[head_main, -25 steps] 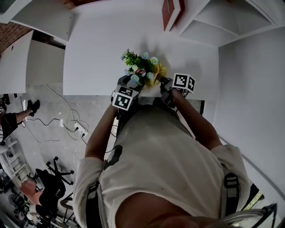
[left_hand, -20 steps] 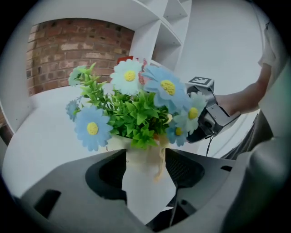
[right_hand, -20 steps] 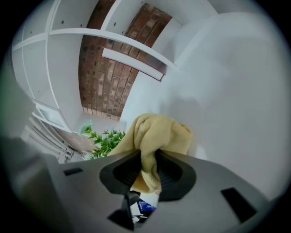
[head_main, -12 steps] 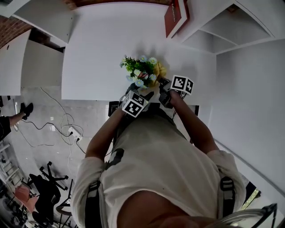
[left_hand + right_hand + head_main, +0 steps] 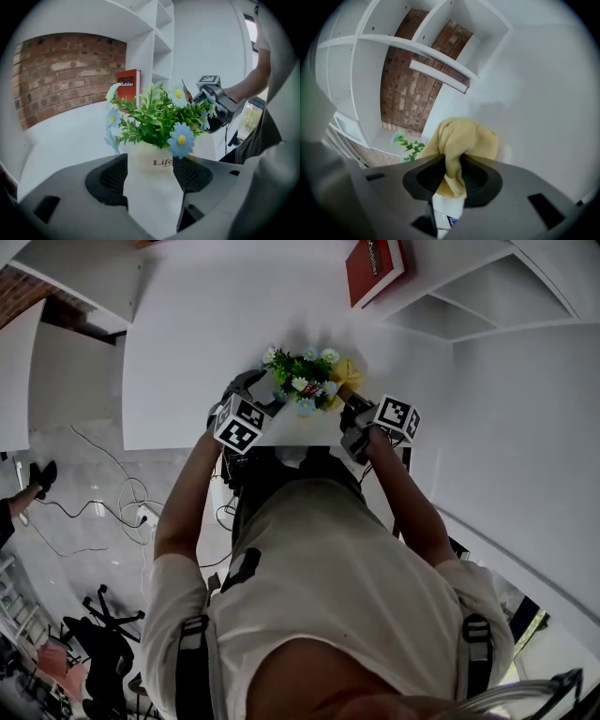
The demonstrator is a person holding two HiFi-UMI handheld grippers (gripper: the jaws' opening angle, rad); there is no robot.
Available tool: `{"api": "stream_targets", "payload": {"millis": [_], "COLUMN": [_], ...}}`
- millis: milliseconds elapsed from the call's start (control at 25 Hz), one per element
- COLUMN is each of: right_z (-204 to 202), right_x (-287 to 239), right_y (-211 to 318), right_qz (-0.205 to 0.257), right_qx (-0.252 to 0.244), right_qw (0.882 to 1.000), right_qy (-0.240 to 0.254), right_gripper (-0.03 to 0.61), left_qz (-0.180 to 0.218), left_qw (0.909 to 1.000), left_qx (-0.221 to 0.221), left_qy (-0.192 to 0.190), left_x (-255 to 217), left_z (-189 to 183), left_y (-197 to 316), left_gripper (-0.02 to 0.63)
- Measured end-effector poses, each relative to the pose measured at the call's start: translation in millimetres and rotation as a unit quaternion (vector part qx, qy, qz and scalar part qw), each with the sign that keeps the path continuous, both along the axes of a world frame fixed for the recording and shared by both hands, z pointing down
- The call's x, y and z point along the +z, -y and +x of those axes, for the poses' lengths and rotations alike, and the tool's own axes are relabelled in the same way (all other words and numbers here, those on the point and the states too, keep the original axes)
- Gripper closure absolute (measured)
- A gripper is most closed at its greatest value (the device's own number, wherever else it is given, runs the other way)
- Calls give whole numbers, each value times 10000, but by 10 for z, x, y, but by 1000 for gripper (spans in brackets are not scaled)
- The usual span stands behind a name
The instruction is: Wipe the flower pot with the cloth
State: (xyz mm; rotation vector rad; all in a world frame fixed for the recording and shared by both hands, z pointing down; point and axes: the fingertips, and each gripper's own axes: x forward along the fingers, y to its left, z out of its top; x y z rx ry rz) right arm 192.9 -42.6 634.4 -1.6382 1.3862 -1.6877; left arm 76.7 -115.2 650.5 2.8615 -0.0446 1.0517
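Left gripper view: flower pot (image 5: 151, 161) white, upright on the white table (image 5: 70, 136), near its front edge. Print reads "Life", with the rest cut off by a blue flower (image 5: 181, 139). Green leaves (image 5: 154, 119) cover the rim. The base is hard to separate from the white tabletop.

Left gripper (image 5: 150, 177): jaws wide and just been opening. The pot stands in the gap at their tips, and neither pad presses on it.

Right gripper (image 5: 452, 176): jaws narrow, clamped on the yellow cloth (image 5: 464, 138). The cloth is bunched above the pads, with a tail hanging below. A few leaves show past the cloth, but the pot is hidden there.

Head view: the pot is buried under foliage. The cloth sits at the plant's right side; whether it touches I cannot tell.

Farther out: a red book (image 5: 128, 84) stands by the white shelves (image 5: 417, 51), with a brick wall (image 5: 61, 75) behind. The person's torso (image 5: 337, 596) fills the lower frame.
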Motion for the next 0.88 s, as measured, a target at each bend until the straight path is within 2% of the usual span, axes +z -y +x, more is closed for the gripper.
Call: {"api": "stream_targets", "payload": {"millis": [160, 240, 320, 440, 680, 760, 880], "right_z": [-177, -230, -280, -401, -489, -416, -254], "right_x": [60, 181, 276, 398, 449, 387, 226], "right_y": [-22, -40, -80, -150, -179, -146, -77], "right_qz": [-143, -242, -315, -479, -574, -554, -366], "right_qx": [-59, 4, 70, -98, -370, -470, -397], "right_qw": [9999, 9997, 9994, 9987, 9976, 9973, 9984], "right_qy": [5, 35, 112, 105, 64, -49, -142], "right_gripper": [471, 471, 471, 471, 471, 471, 471], "left_qz": [64, 24, -14, -3, 79, 17, -167], "left_qw": [9965, 9953, 9962, 9985, 9973, 9965, 9978], "left_qx": [833, 971, 862, 510, -657, -764, -546], "left_qy": [-29, -37, -108, -223, -309, -350, -341], "left_x": [-22, 1, 11, -10, -30, -44, -55], "left_z": [136, 205, 251, 276, 176, 165, 129], "left_y": [-35, -100, -123, -145, -203, -195, -206], "left_gripper": [293, 293, 291, 292, 293, 291, 291]}}
